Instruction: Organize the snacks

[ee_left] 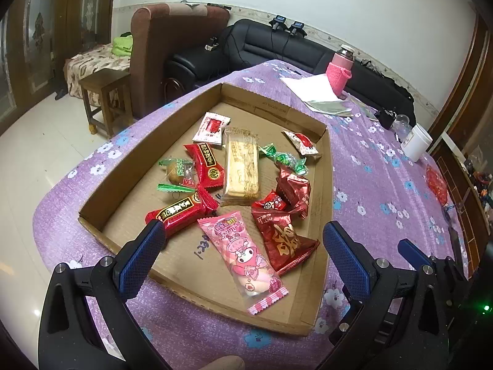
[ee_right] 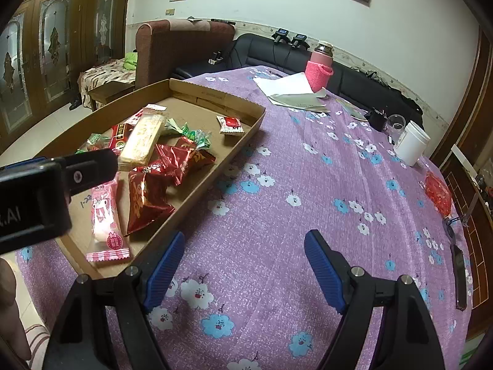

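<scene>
I judge the step is to pick one snack from the cardboard tray (ee_left: 101, 185) on the desk. My left gripper (ee_left: 243, 240) hovers tilted down over the pink packet (ee_left: 243, 254), jaws wide and empty; I should lower slowly and close across its narrow width. My right gripper (ee_right: 243, 265) waits beside the tray, jaws wide, holding nothing.

Matt corrugated cardboard tray (ee_left: 271, 114); glossy foil and clear plastic snack wrappers (ee_left: 289, 240); woven floral cloth (ee_right: 277, 185) covering the surface; ribbed blue pads (ee_right: 166, 265).
</scene>
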